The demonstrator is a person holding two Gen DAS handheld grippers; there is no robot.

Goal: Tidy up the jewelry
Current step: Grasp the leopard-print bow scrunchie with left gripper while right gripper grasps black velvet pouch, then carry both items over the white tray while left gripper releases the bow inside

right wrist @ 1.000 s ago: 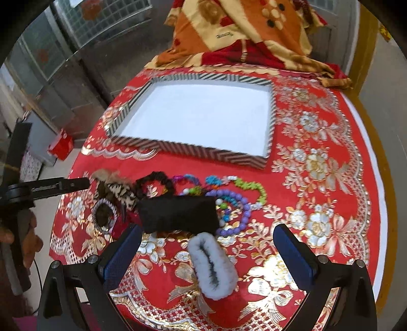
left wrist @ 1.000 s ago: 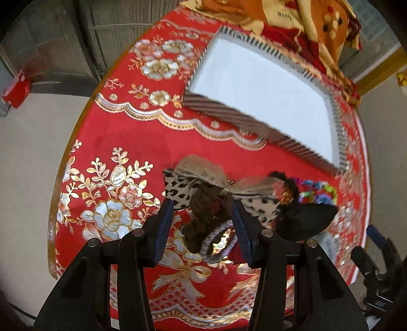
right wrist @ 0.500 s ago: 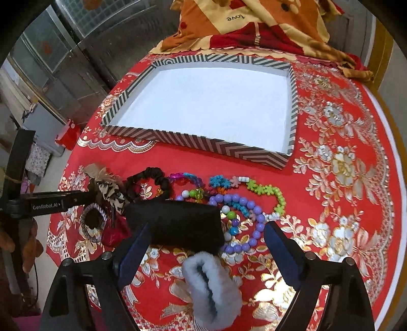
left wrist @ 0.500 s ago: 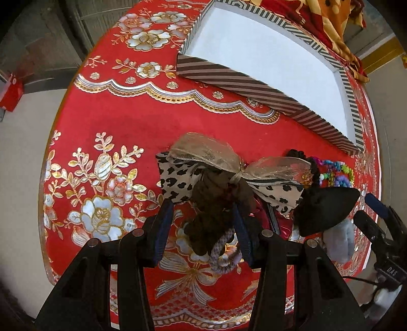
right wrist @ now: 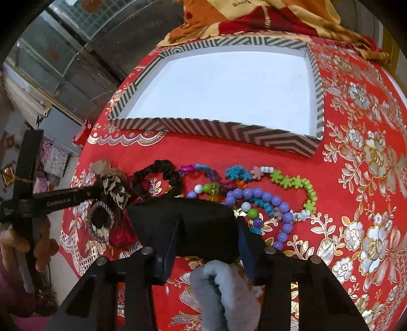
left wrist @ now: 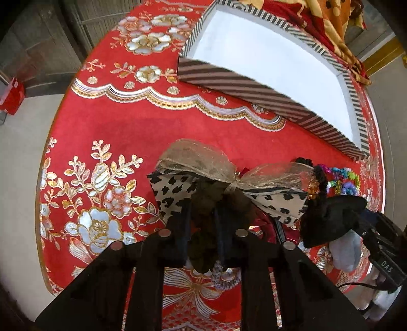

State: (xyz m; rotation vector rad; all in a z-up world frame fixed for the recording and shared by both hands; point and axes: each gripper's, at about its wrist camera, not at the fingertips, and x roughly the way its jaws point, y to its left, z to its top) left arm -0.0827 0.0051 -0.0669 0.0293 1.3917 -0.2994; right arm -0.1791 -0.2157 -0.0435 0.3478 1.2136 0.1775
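Note:
My left gripper (left wrist: 203,229) is shut on a dark brown scrunchie (left wrist: 218,201) that lies under a leopard-print bow with gold ribbon (left wrist: 229,175). A grey braided hair tie (left wrist: 223,275) lies just below it. My right gripper (right wrist: 206,242) is shut on a black velvet bow (right wrist: 183,224), with a grey fluffy hair tie (right wrist: 226,290) beneath the jaws. Bead bracelets (right wrist: 262,198) and a black scrunchie (right wrist: 160,175) lie beyond. The striped white tray (right wrist: 216,127) sits empty at the back.
A red embroidered cloth (left wrist: 122,132) covers the round table; its edge drops off at the left. A folded orange blanket (right wrist: 254,15) lies behind the tray (left wrist: 241,86). The right gripper also shows in the left wrist view (left wrist: 338,221).
Both grippers moved forward and closed: the left jaws shut on the brown scrunchie under the leopard bow, the right jaws shut on the black velvet bow.

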